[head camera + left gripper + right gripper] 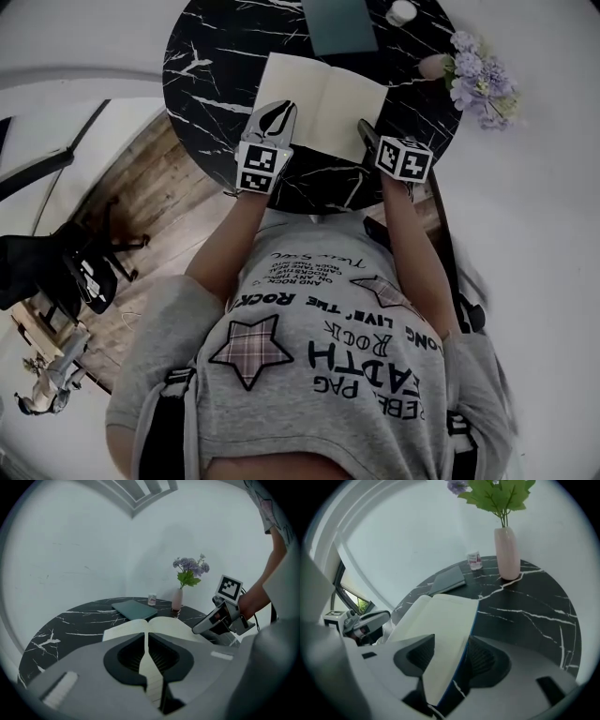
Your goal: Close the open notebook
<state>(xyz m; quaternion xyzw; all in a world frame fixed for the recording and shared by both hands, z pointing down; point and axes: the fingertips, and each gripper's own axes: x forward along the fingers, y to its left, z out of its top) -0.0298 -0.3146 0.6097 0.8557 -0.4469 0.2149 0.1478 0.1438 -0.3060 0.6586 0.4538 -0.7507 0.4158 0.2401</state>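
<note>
Your right gripper (452, 641) holds its jaws wide around the right edge of the open cream-paged notebook (319, 108), not pressing it; your left gripper (147, 641) is closed and empty

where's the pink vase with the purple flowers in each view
head view: pink vase upper right, seen from above, near the table edge
left gripper view: vase just right of centre, at the back
right gripper view: vase top, right of centre
shared landmark: closed teal notebook lying to its left in all three
</note>
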